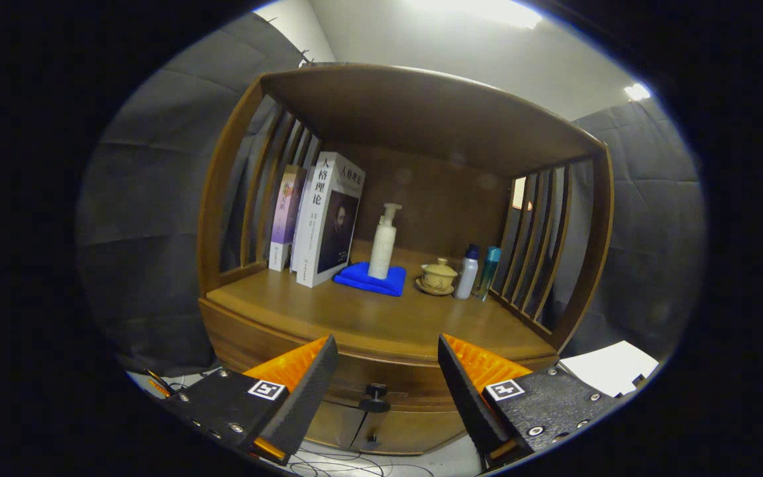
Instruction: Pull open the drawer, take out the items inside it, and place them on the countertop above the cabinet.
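On the countertop [355, 324], far left against the slatted side, two books [318, 218] stood upright, leaning a touch, spines out as if shelved for show. Next along, a blue cloth [358, 277] lay folded flat with a white pump bottle [383, 242] standing on it. Then came a small lidded cup [438, 273] on its saucer, and tight by the right slats a white bottle [467, 271] and a teal one [489, 271] side by side, touching or nearly so. That left the front of the countertop bare, probably the landing spot for whatever came out. Down below, the gripper [388, 381] hung with fingers spread wide, pinching nothing, and squarely between them sat the black knob [374, 396] of the drawer [388, 377], which was closed, so its contents were hidden. I'd judge the gripper was lined up to close on that knob; the pull had not begun.
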Tool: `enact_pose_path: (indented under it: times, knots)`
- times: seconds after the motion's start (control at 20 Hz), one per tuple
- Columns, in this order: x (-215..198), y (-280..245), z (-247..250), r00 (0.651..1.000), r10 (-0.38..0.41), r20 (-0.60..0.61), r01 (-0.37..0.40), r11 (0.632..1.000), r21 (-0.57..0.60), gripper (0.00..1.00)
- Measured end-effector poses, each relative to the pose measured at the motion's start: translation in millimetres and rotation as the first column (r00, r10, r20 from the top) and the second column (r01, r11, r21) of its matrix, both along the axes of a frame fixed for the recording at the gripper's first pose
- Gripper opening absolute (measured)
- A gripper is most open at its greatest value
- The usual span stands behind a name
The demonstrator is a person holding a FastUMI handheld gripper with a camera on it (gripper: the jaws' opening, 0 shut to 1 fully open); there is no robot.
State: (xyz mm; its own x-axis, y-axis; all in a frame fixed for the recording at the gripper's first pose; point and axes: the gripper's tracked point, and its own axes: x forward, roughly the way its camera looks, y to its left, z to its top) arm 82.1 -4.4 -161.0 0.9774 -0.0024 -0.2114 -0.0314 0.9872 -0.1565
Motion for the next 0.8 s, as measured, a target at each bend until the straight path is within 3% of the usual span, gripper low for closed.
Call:
enact_pose_path:
  times: [0.35,0.8]
  knots:
    - [13.9,-6.2,-79.7,0.995,-0.054,-0.083,0.063,0.992,0.105,0.93]
    - [30.5,-11.4,-132.8,0.987,-0.064,-0.146,0.084,0.987,0.14,0.88]
